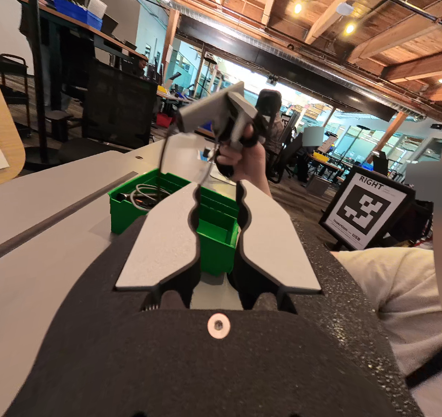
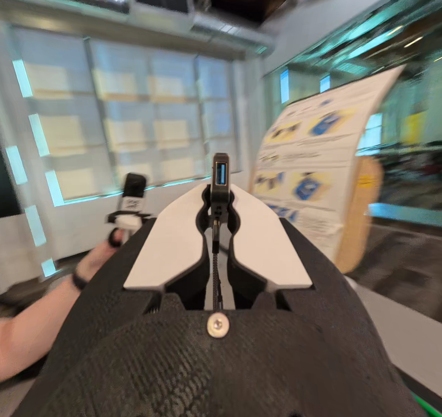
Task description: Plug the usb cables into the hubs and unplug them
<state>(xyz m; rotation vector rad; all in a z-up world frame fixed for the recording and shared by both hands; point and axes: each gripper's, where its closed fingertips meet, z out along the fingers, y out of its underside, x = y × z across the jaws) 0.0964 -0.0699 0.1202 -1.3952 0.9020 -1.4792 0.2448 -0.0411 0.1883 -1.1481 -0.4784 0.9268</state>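
My right gripper point(image 2: 218, 192) is shut on a dark USB hub point(image 2: 221, 173) that stands upright between the fingertips, its blue port facing the camera. A braided dark cable point(image 2: 215, 269) runs from the hub down between the fingers. In the left wrist view the right gripper point(image 1: 184, 120) is raised above the table in a hand, and the dark cable point(image 1: 163, 156) hangs from it into a green bin point(image 1: 124, 211). My left gripper point(image 1: 218, 185) is open and empty, above the bin's near side. It also shows blurred in the right wrist view point(image 2: 131, 202).
The green bin stands on a grey table point(image 1: 47, 202) and holds a coil of grey and dark cables point(image 1: 143, 197). A framed sign with a black-and-white marker point(image 1: 358, 209) stands at the right. A curved poster board point(image 2: 311, 166) stands beyond the table. A person's pale sleeve point(image 1: 394, 285) is close by. About 15 cm separates my left fingertips from my right.
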